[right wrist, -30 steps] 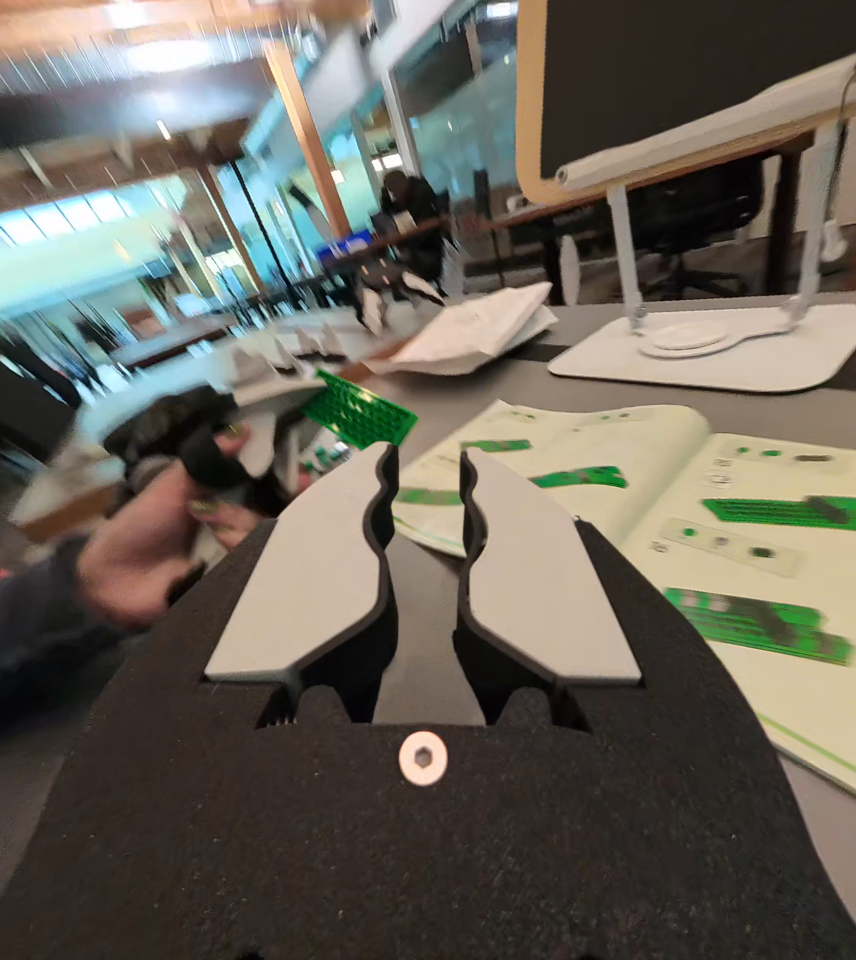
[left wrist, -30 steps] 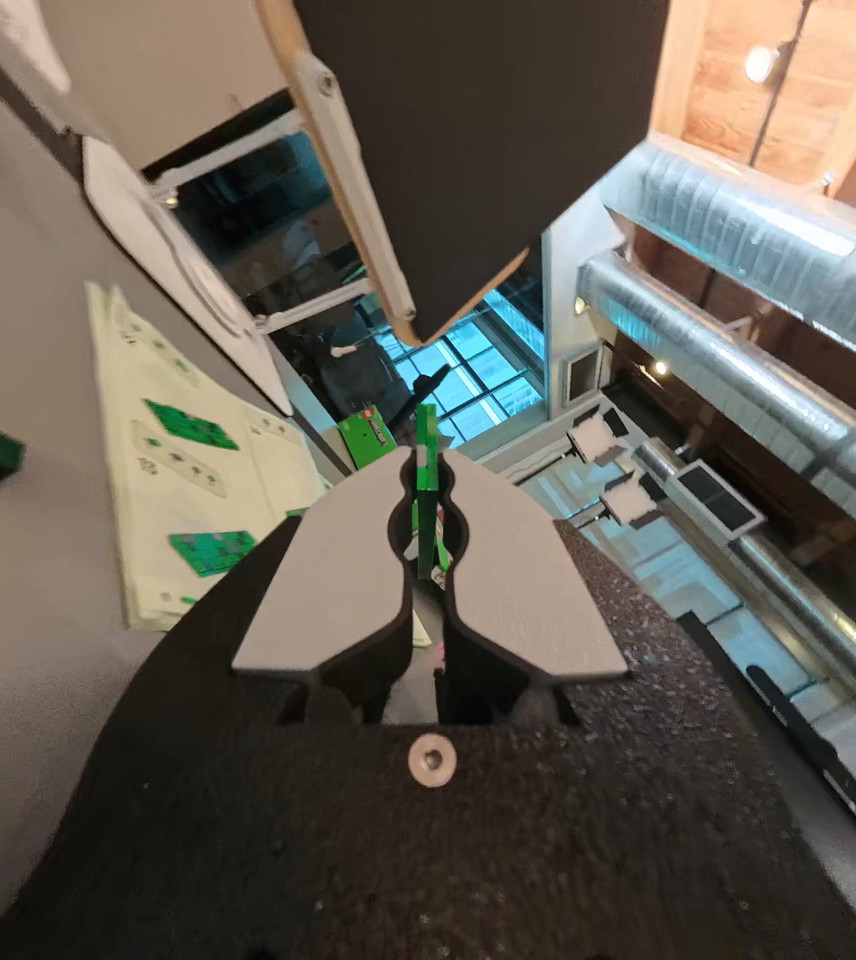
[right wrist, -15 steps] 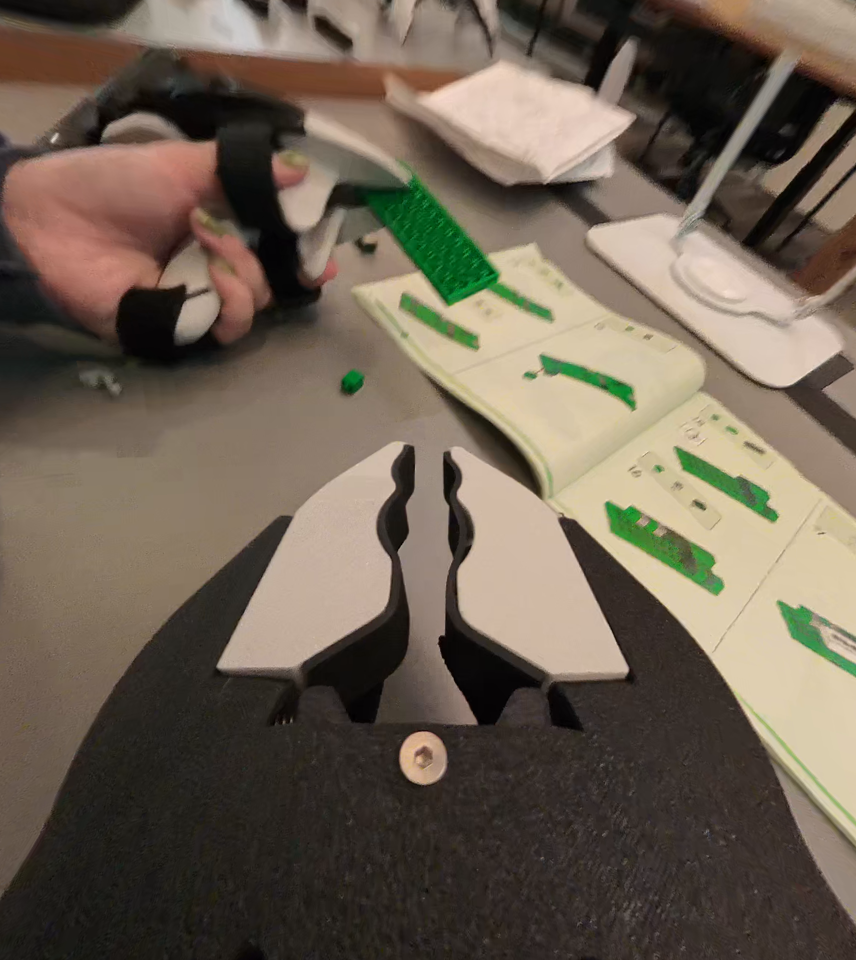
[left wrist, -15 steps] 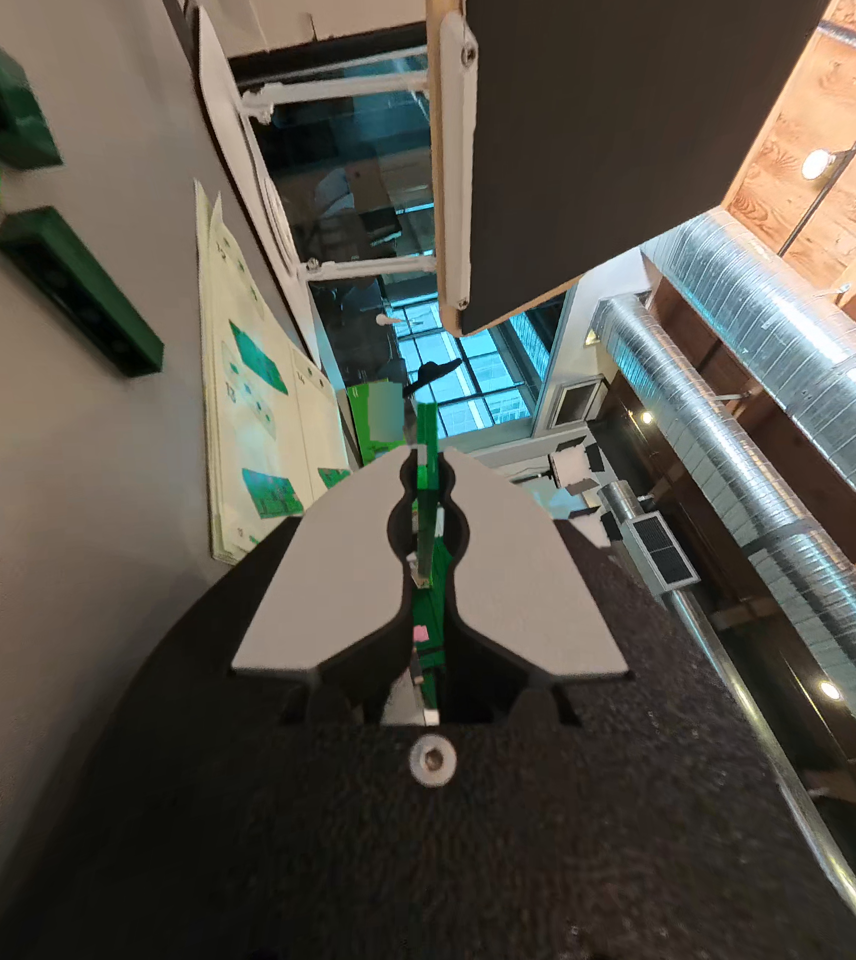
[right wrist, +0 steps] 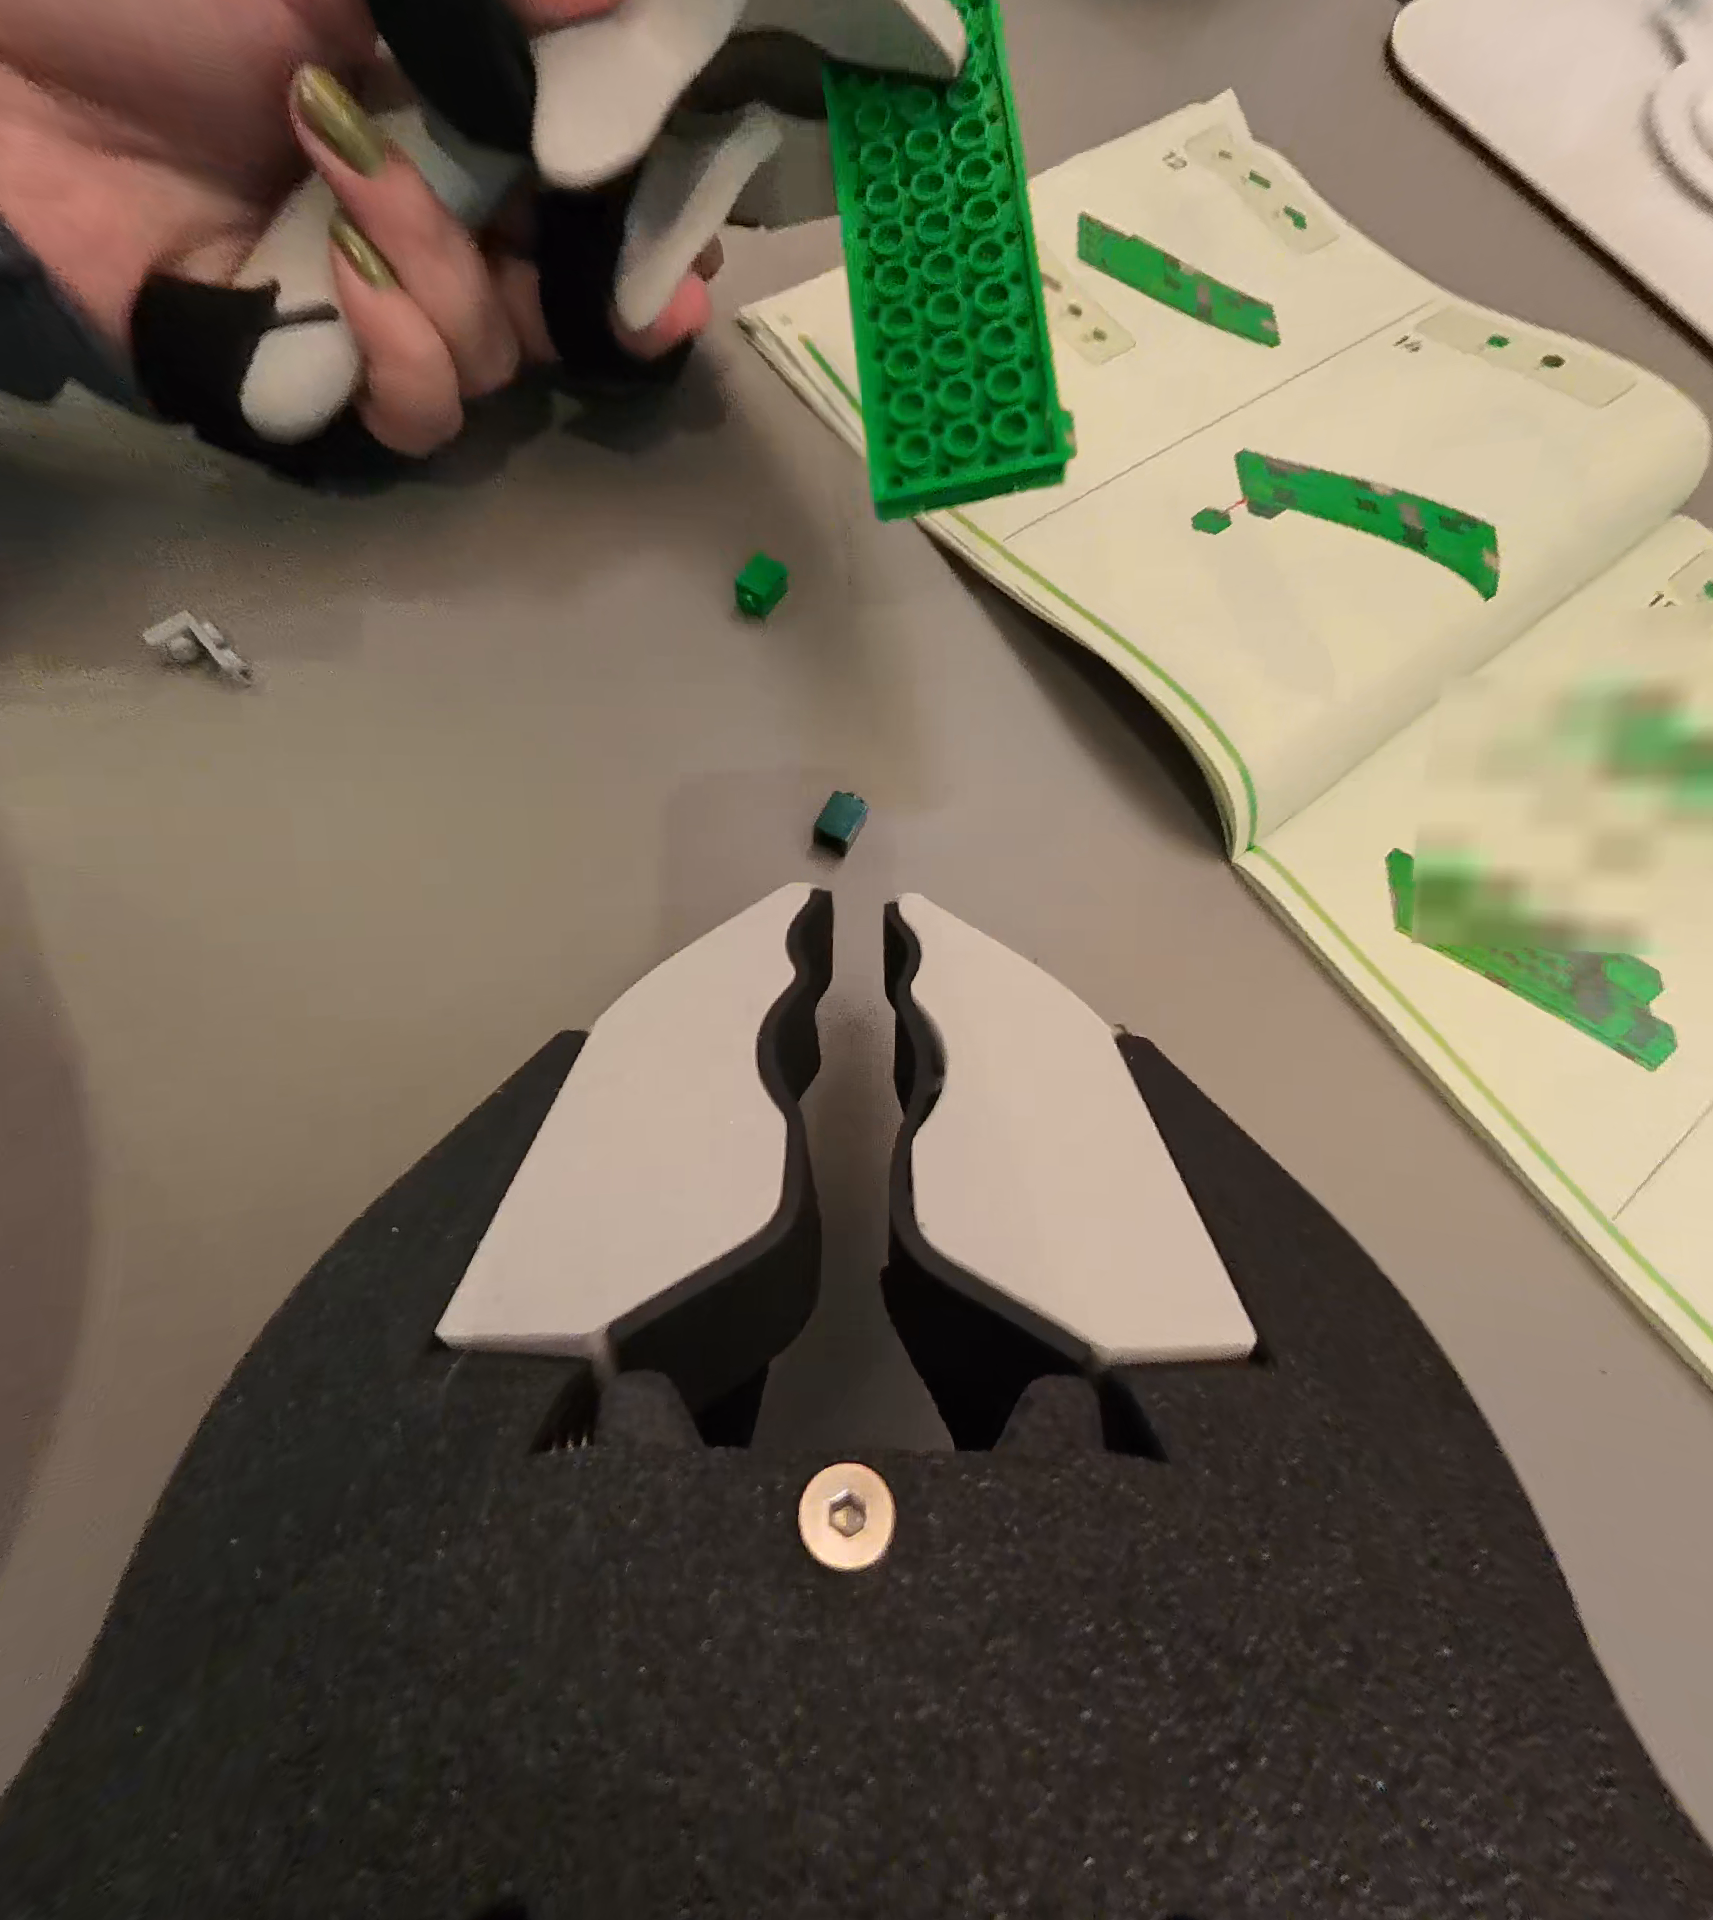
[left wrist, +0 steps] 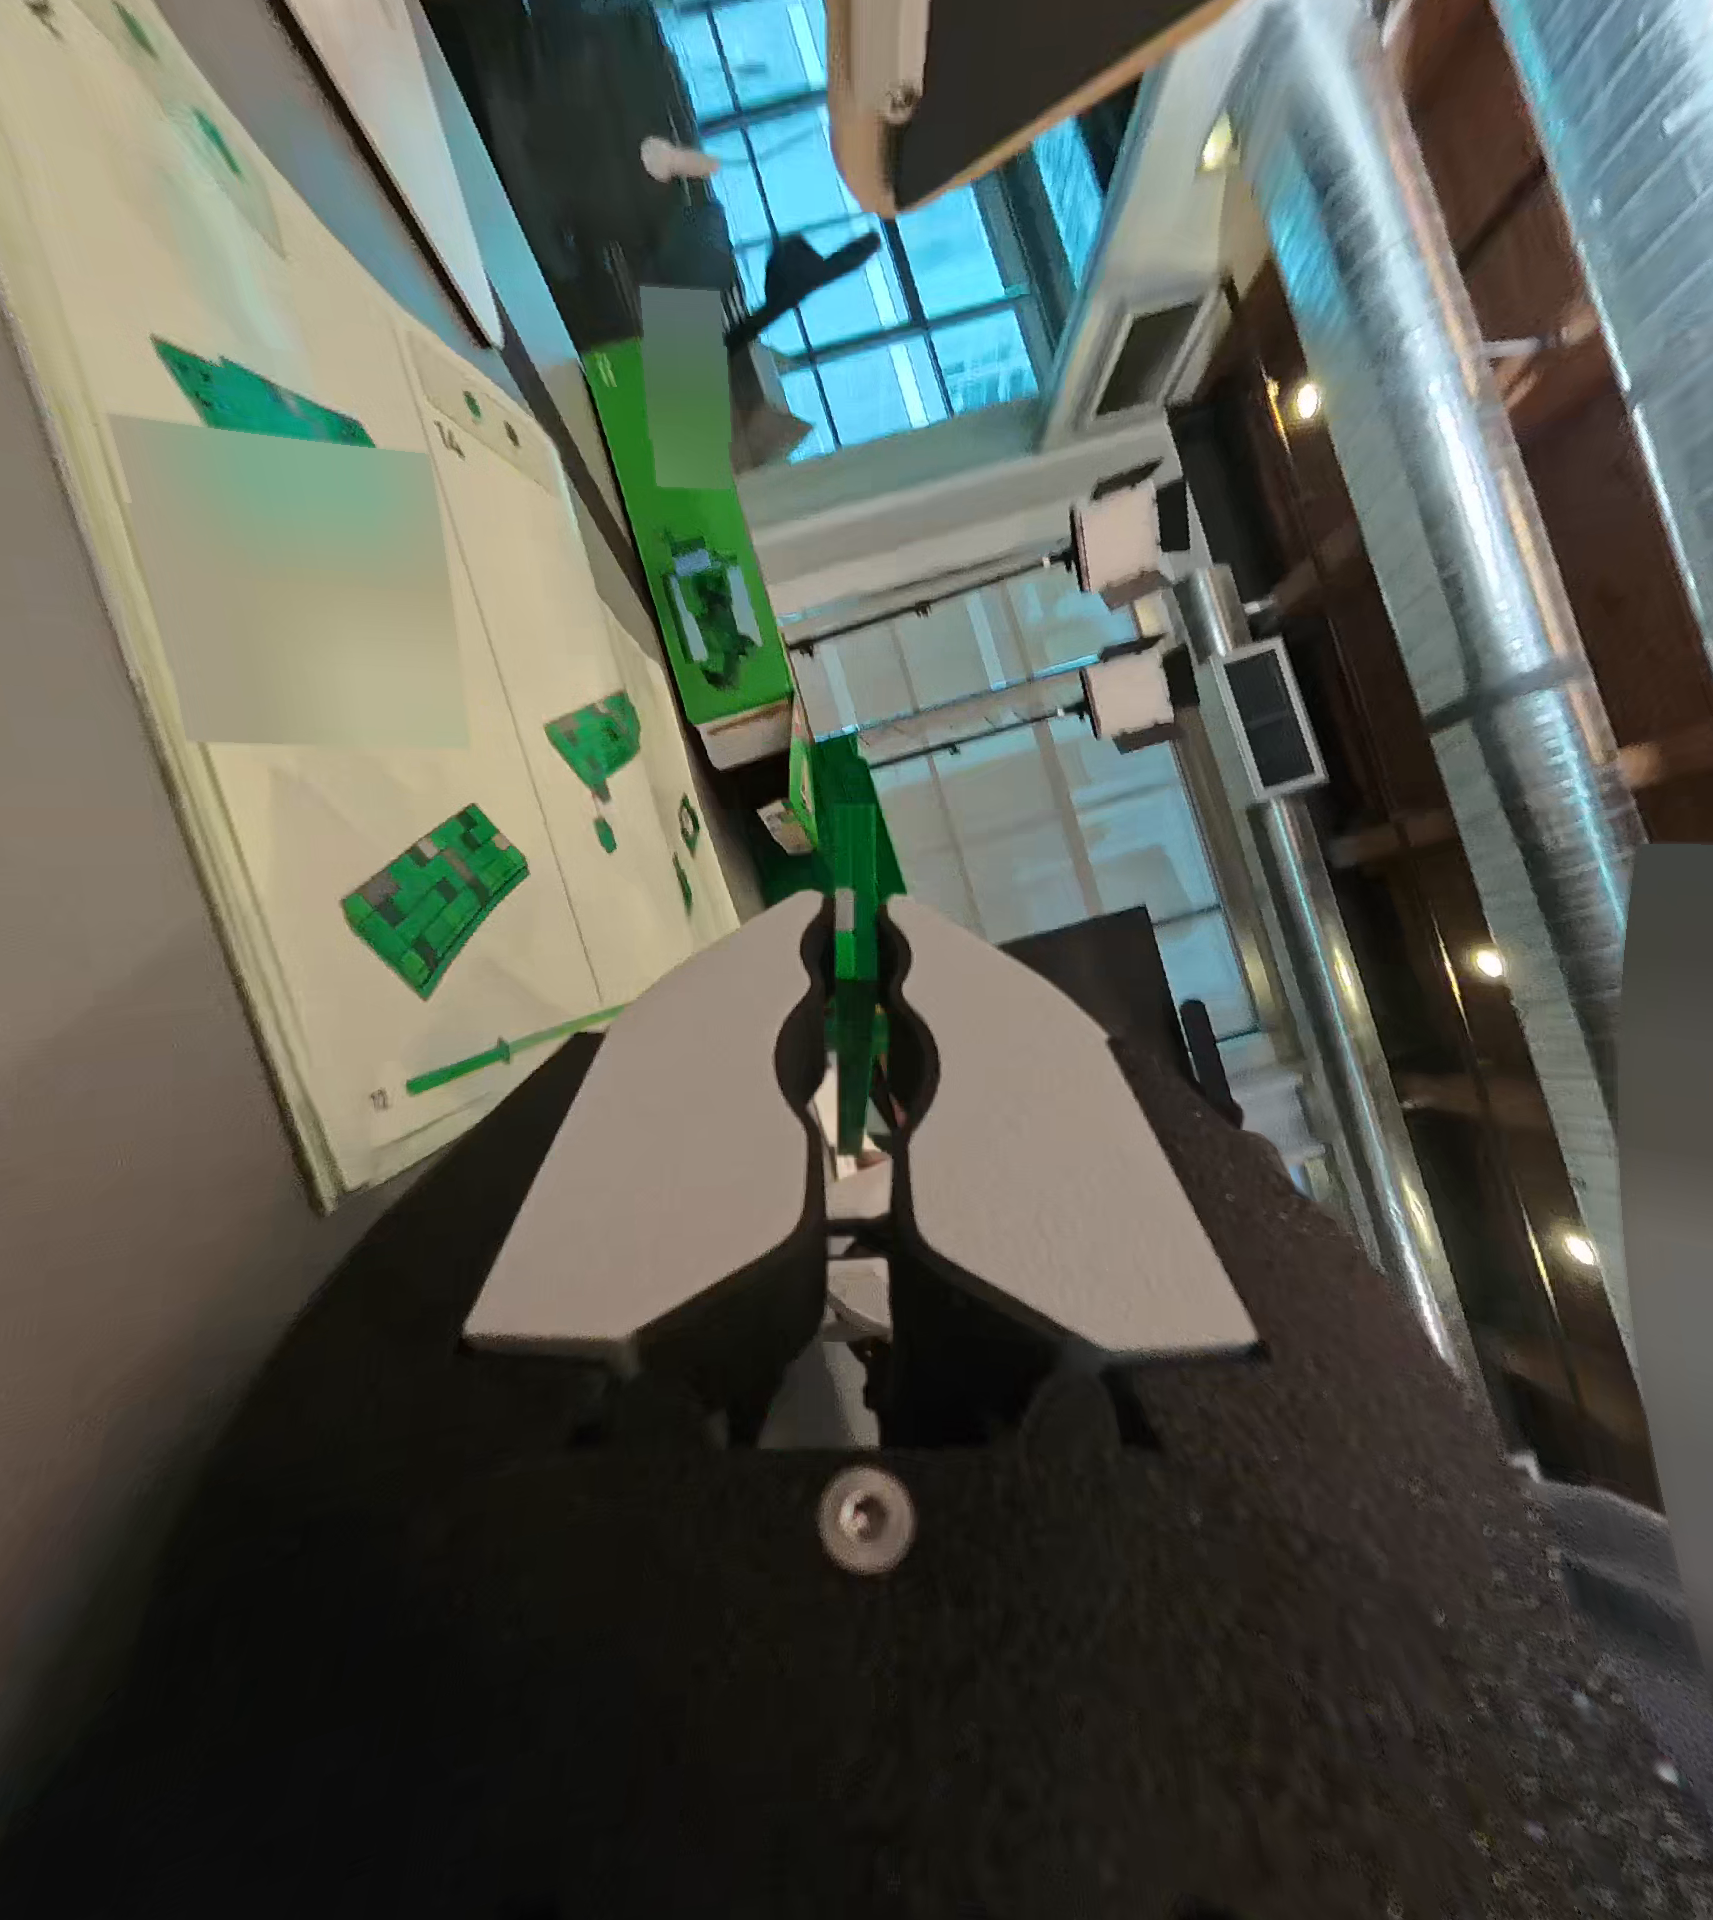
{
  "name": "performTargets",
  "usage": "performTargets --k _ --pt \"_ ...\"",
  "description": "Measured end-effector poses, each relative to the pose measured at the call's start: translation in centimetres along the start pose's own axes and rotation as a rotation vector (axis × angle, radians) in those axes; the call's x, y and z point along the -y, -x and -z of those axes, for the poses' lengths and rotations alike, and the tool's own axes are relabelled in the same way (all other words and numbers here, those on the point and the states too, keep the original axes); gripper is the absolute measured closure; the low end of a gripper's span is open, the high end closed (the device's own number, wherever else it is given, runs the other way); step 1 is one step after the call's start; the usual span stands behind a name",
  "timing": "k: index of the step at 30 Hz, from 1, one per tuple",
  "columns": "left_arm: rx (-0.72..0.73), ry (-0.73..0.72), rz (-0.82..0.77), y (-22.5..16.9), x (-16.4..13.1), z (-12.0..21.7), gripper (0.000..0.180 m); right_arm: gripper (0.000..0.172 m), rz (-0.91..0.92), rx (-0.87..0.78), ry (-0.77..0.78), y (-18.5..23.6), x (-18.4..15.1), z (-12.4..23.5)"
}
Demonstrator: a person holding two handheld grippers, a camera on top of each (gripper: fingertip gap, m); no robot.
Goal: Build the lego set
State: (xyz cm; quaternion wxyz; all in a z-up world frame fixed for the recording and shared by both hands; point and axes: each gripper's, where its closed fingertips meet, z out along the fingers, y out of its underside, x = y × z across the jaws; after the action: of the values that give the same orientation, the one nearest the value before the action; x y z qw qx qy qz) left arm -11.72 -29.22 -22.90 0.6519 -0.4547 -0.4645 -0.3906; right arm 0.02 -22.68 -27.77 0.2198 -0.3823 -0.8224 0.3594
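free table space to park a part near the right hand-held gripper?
Bare grey table left of the right hand-held gripper, below the grey piece. Crowded ahead: dark green brick, green brick, open booklet right.

Left gripper (left wrist: 857, 920) clamping a green brick plate (left wrist: 857, 883) edge-on.
Jaws press both faces; open instruction booklet (left wrist: 332, 644) lies on the grey surface (left wrist: 10, 935) alongside.

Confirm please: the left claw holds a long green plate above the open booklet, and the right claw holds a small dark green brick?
Not quite. The right claw holds nothing: in the right wrist view the small dark green brick lies on the table beyond its tips. The left claw does hold the long green plate above the booklet.
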Motion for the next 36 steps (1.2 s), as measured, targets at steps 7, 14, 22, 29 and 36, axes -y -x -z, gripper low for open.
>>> performTargets --k 7,14,22,29,36 --pt "0.012 0.300 -0.029 0.3 -1.8 1.1 0.175 0.158 0.038 0.041 -0.118 0.9 -0.4 1.5" --pt "0.027 0.434 -0.004 0.7 -2.6 2.4 0.175 0.162 0.150 0.019 -0.316 0.3 1.5 2.3" --pt "0.063 0.611 -0.004 1.3 -5.0 3.1 0.174 0.165 0.250 -0.012 -0.493 -0.8 4.2 2.3" --pt "0.042 0.610 -0.033 0.9 -5.1 3.1 0.174 0.172 0.300 -0.063 -0.545 -0.8 4.5 2.7" --pt "0.041 0.631 -0.053 0.9 -5.5 3.1 0.175 0.172 0.328 -0.110 -0.525 -1.2 4.5 2.3"
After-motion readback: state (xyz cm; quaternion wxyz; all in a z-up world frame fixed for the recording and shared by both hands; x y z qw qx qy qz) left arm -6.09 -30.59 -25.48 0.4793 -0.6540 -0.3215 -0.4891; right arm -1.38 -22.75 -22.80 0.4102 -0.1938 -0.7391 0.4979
